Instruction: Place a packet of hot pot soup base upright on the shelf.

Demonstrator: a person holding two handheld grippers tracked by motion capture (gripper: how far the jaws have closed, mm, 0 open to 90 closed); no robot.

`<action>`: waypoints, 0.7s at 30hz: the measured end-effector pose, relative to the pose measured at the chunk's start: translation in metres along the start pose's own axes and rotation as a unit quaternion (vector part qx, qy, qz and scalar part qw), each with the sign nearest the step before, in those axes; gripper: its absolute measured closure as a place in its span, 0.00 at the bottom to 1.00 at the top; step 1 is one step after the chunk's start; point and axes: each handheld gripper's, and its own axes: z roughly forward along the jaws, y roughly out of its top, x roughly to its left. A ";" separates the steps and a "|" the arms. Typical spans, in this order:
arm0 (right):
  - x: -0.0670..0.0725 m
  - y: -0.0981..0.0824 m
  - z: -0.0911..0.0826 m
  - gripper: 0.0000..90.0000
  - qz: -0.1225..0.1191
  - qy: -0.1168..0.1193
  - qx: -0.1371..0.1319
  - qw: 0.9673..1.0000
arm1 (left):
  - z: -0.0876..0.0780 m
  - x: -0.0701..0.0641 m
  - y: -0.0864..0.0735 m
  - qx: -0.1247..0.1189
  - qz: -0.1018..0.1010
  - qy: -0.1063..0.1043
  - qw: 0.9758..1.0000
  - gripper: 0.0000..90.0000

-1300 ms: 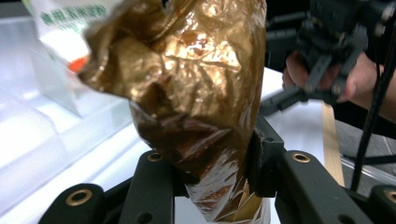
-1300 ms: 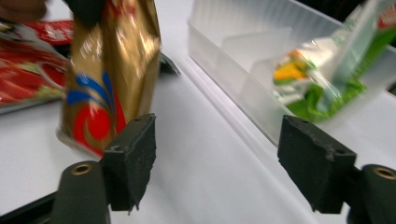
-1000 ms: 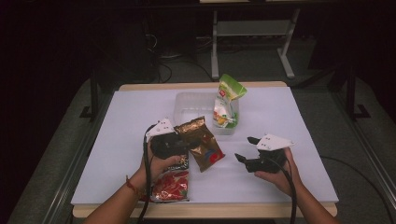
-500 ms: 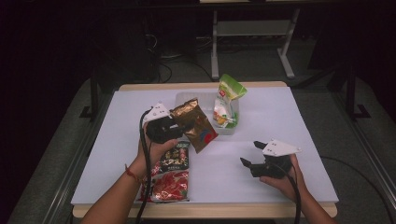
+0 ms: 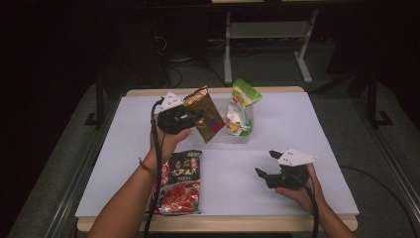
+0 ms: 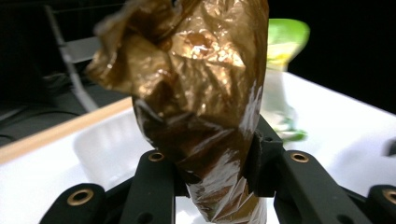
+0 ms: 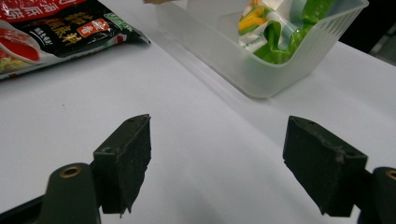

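Observation:
My left gripper [image 5: 190,119] is shut on a crinkled gold-brown snack bag [image 5: 204,113] and holds it in the air just left of a clear plastic bin [image 5: 242,136]. In the left gripper view the gold bag [image 6: 196,98] is pinched between both black jaws. A green and white snack bag [image 5: 238,110] stands upright inside the bin, also seen in the right gripper view [image 7: 275,32]. A red and black flat packet [image 5: 181,182] lies on the white table near the front left. My right gripper [image 5: 266,163] rests low at the front right, open, with nothing between its fingers [image 7: 126,158].
The white table top [image 5: 297,129] has bare room around the right gripper and at the far right. A wooden edge runs along the front. Beyond the table are a dark floor, cables and a metal stand [image 5: 267,34].
My left gripper has lifted the gold bag up and away from me, from beside the red packet toward the bin. The right gripper has drifted slightly toward the front edge.

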 end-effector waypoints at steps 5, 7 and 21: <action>0.002 -0.002 0.000 0.26 -0.005 0.007 0.001 1.000 | 0.016 -0.003 0.008 0.004 -0.009 0.021 1.000 0.75; 0.003 -0.002 0.000 0.26 -0.006 0.008 0.001 1.000 | 0.022 -0.006 0.011 0.007 -0.005 0.032 0.999 0.75; 0.006 -0.002 0.004 0.25 -0.016 0.018 0.009 1.000 | 0.052 -0.005 0.015 0.026 -0.015 0.085 0.996 0.75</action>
